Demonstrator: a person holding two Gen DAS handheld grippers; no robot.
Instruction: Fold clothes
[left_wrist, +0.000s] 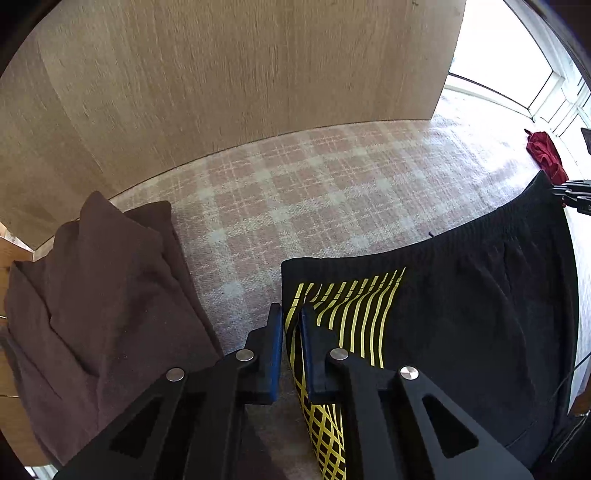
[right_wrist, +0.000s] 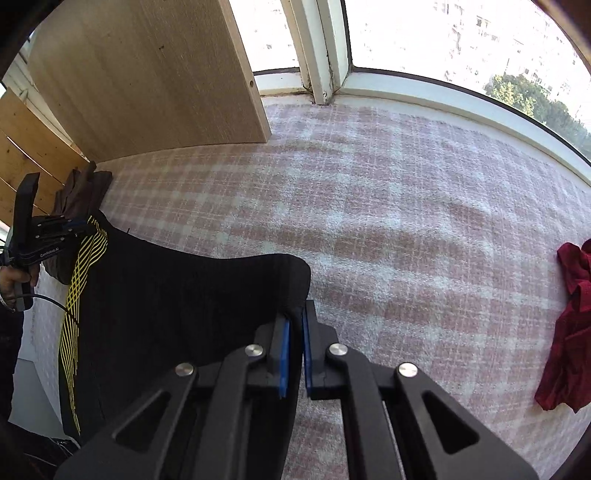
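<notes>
Blue-padded fingers of the left hand-held gripper (left_wrist: 291, 325) pinch the yellow-striped corner of the black shorts (left_wrist: 480, 295); the right hand-held gripper (right_wrist: 296, 321) is clamped on the opposite waistband corner. Between the two grips the shorts hang stretched out, their waistband edge uppermost, above the pink plaid bedcover (right_wrist: 406, 221). Brown garment (left_wrist: 103, 302) lies heaped just left of the left grip, at the cover's left edge, against the wooden panel (left_wrist: 221, 74). Red garment (right_wrist: 569, 325) lies crumpled well to the right, apart from the shorts. Panel stands upright along the far side on the left; window sill (right_wrist: 443, 96) bounds the far side on the right. Wide bare stretch of plaid cover lies between shorts, panel and sill. A person's hand (right_wrist: 18, 280) holds the left gripper's handle, cable trailing beneath it.
</notes>
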